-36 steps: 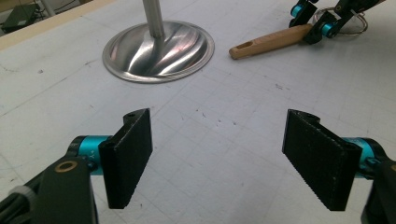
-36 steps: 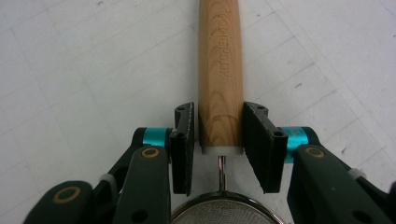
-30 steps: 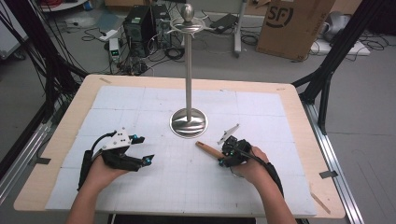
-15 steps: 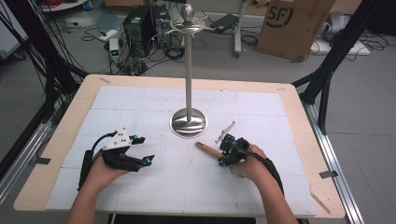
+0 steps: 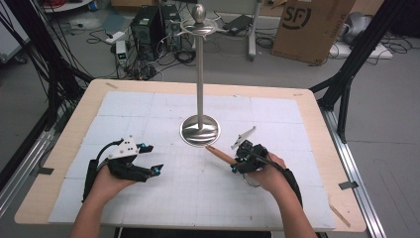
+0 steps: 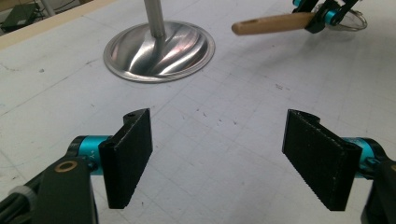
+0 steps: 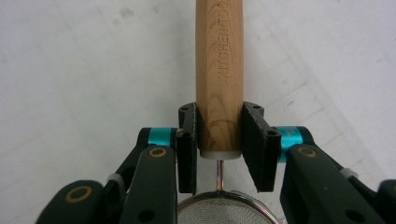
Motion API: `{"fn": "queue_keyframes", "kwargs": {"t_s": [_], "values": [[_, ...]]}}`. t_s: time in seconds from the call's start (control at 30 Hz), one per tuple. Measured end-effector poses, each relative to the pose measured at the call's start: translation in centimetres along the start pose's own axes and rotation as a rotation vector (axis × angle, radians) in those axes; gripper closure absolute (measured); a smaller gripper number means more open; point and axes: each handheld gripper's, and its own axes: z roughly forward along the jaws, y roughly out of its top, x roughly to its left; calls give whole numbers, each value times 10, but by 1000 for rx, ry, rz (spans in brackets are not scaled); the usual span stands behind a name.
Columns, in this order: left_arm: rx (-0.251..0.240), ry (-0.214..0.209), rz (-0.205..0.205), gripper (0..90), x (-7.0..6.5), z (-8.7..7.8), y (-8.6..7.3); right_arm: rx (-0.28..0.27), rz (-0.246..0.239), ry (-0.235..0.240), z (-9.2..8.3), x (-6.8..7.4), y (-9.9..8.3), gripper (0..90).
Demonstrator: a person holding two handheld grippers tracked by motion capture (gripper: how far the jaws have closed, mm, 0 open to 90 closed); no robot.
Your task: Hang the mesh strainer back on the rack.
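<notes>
Right gripper view has the right tongs (image 7: 219, 140) clamped on the wooden handle (image 7: 219, 70) of a small mesh strainer (image 7: 222, 212), gripped near the wire end, probably so the handle's free end can be steered toward the metal stand (image 5: 199, 130); it lies low over the worktop (image 5: 297, 99) just beside the stand's base, while the left tongs (image 6: 224, 158) wait spread and empty nearby

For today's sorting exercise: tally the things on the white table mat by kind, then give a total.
Tall silver metal stand with round base: 1
Wooden-handled wire mesh strainer: 1
Black two-jaw grippers: 2, left gripper and right gripper
Total: 4
</notes>
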Motion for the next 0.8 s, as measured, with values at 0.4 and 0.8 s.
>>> {"fn": "queue_keyframes", "kwargs": {"t_s": [0.4, 0.8], "values": [[-5, 3, -3, 249, 0, -1, 0, -300, 5, -5, -45, -4, -2, 683], [-16, 0, -9, 249, 1, -3, 0, -472, 9, -22, -75, -7, 8, 682]]}}
